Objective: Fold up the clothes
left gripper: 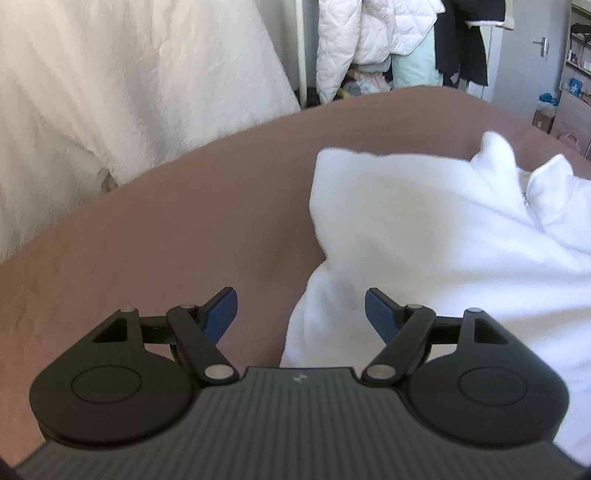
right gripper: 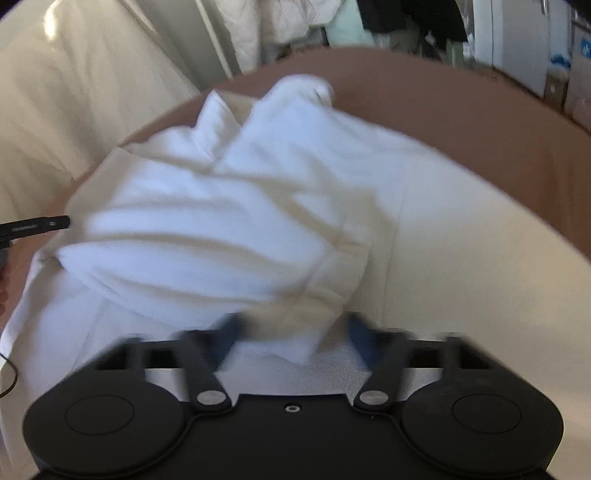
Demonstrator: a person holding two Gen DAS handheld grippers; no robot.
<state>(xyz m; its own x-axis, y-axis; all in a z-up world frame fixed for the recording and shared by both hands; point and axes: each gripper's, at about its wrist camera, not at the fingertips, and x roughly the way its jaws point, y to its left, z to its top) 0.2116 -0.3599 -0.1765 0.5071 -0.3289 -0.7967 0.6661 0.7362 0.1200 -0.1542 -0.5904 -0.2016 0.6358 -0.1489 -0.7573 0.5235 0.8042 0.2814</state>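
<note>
A white fleece garment [left gripper: 424,236] lies crumpled on a brown surface [left gripper: 184,221], its collar and zip at the far right. My left gripper [left gripper: 301,310] is open at the garment's left edge, with the right blue pad [left gripper: 380,314] over the fabric and the left pad [left gripper: 221,310] over bare brown surface. In the blurred right wrist view the garment [right gripper: 229,221] is bunched up, and one fold hangs down between the fingers of my right gripper [right gripper: 293,334]. Its jaws stand wide apart, so it is open.
A white curtain or sheet [left gripper: 110,92] hangs along the left. Coats [left gripper: 362,33] hang beyond the far edge, beside a door [left gripper: 532,48] and shelves [left gripper: 580,55]. A thin black bar [right gripper: 37,225] pokes in at the left edge.
</note>
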